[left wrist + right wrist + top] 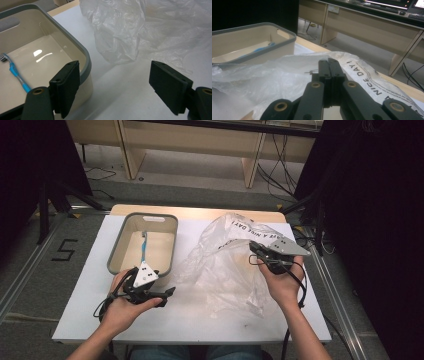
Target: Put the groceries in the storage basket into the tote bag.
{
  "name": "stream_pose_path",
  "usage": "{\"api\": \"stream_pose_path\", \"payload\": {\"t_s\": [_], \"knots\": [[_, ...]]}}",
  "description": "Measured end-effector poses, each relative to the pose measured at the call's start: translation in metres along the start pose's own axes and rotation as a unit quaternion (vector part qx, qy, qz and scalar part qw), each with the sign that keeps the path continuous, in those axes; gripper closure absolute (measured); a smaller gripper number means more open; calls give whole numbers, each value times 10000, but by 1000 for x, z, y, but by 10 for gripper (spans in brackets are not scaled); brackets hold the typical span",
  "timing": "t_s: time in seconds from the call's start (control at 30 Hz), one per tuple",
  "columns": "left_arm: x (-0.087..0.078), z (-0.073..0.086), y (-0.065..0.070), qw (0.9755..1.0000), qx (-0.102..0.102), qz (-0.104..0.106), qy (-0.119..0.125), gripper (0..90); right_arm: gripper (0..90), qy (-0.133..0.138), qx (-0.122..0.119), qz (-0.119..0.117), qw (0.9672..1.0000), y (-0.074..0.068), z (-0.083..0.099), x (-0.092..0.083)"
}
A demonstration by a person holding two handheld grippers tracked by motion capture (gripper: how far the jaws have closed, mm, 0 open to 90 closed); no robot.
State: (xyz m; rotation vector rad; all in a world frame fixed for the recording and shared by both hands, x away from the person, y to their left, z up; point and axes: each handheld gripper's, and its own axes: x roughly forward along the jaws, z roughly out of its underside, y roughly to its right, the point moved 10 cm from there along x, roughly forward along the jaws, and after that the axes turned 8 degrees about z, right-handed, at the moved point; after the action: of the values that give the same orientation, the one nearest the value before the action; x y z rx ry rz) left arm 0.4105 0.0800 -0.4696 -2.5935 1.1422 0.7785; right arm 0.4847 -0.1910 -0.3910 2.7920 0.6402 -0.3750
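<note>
Plastic bag [227, 262], clear and crumpled, is spread over the right half of the table [90, 285], and its upper edge is pinched by the right tongs [256, 248], whose jaws are pressed together on the film. The left tongs [169, 292] are held wide apart with nothing between them, near the bag's left edge and just in front of the bin [116, 251].

From the right gripper view the closed jaws are seen meeting flat on the bag's rim [297, 75], a detail that is too small to be read from the high view. From the left gripper view the spread pads [67, 85] are seen, one in front of the bin's grey rim [86, 56], with the bag's folds [120, 32] lying beyond them. Inside the cream bin a blue toothbrush [16, 75] is shown lying on the floor of the bin; in the high view it appears as a thin blue line [144, 245].

The table is covered in white, with a wooden edge [195, 213] visible at the far side. Beyond it, pale wooden desks [200, 145] and loose cables [275, 175] on a grey floor are seen, and a "5" [65, 251] is marked in black on the floor at the left.

Black printing on the bag is read as "A NICE DAY!" [364, 77].
</note>
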Motion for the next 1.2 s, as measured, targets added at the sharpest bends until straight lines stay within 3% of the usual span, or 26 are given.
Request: {"api": "stream_pose_path", "payload": {"t_s": [0.33, 0.63, 0.93, 1.2], "knots": [[-13, -14, -21, 9994, -215, -215, 169, 246, 900, -25, 2, -37, 10000, 0, 5, -2], [-20, -23, -48, 9979, -440, -424, 236, 243, 900, -40, 26, -39, 10000, 1, 5, -2], [-5, -22, -78, 9955, -639, -651, -273, 255, 900, -71, 18, -73, 9999, -3, 6, -2], [10, -26, -121, 9863, -1023, -1031, -779, 264, 900, -93, 10, -106, 9999, -4, 8, -2]]}}
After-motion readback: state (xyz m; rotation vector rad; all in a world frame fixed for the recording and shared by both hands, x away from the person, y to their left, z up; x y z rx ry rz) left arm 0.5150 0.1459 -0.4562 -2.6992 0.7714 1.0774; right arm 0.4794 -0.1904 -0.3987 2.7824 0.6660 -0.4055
